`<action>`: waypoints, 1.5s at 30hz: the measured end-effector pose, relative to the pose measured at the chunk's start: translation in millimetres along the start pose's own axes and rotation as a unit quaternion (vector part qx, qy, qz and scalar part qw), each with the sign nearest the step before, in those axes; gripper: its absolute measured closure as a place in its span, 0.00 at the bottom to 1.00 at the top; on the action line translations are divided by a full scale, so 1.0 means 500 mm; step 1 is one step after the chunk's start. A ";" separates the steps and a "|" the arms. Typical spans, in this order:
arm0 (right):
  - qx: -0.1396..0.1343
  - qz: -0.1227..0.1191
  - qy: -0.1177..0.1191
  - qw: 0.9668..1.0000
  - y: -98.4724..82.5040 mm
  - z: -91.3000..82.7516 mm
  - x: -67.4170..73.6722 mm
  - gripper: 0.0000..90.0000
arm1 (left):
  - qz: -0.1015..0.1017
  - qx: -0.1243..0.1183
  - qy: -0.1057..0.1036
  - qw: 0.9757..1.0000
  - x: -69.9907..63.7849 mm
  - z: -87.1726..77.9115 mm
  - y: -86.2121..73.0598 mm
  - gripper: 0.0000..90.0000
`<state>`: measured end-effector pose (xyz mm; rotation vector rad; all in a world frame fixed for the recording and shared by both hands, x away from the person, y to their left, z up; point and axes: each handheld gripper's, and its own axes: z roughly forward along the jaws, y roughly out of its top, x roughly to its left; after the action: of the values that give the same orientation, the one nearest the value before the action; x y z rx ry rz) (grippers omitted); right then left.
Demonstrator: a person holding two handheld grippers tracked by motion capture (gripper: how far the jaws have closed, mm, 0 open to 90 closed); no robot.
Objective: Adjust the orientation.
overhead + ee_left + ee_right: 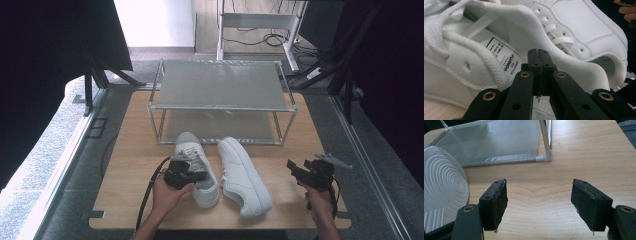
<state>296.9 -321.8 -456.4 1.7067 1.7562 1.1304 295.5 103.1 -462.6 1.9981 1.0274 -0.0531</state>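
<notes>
I see two white sneakers on the wooden table, low in the middle of the high view. The left sneaker stands upright with its toe pointing up toward the rack. The right sneaker lies tipped on its side just beside it, sole turned to the right. My left gripper sits at the opening of the left sneaker. In the left gripper view its two black jaws are pressed together on the thin white mesh edge of that shoe's collar, so it is pinching the shoe. My right gripper is at the lower right, well apart from the shoes, with its jaws wide over bare wood. Behind the shoes stands a metal shoe rack with two mesh shelves. I see nothing on the top shelf.
</notes>
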 end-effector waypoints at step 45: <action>-0.018 -0.059 0.068 0.996 0.010 -0.034 0.056 0.35 | -0.017 -0.127 -0.019 0.992 0.074 -0.165 0.002 0.54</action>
<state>282.7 -299.5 -436.7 1.5146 1.8789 1.2423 294.1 184.9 -424.7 1.7424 0.9919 0.0193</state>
